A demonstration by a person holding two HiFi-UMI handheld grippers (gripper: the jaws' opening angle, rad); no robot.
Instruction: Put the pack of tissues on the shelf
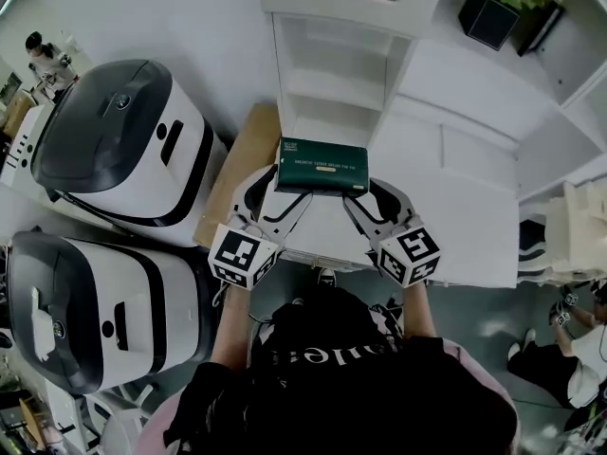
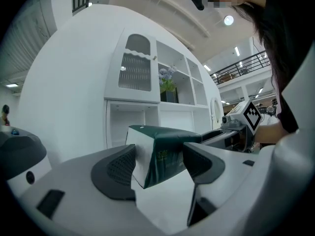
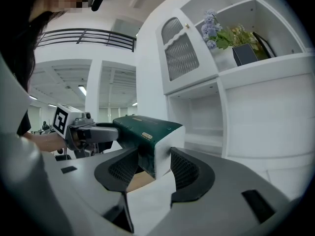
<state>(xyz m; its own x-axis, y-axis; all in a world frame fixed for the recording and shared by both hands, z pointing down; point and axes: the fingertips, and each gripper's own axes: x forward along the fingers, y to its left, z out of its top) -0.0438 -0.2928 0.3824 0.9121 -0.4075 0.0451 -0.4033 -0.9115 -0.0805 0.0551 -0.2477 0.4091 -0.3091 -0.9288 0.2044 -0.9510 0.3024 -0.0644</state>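
Left tool (image 2: 160, 156) and right tool (image 3: 153, 161) are each pinching an end of the pack of tissues (image 1: 321, 166), likely light and squashy.

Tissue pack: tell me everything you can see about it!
The pack is a long block with a dark green top carrying pale print and white ends, in a soft-looking wrapper. It is held level in the air, the left tongs shut on one short end and the right tongs on the other, in front of the white shelf, not yet on it.
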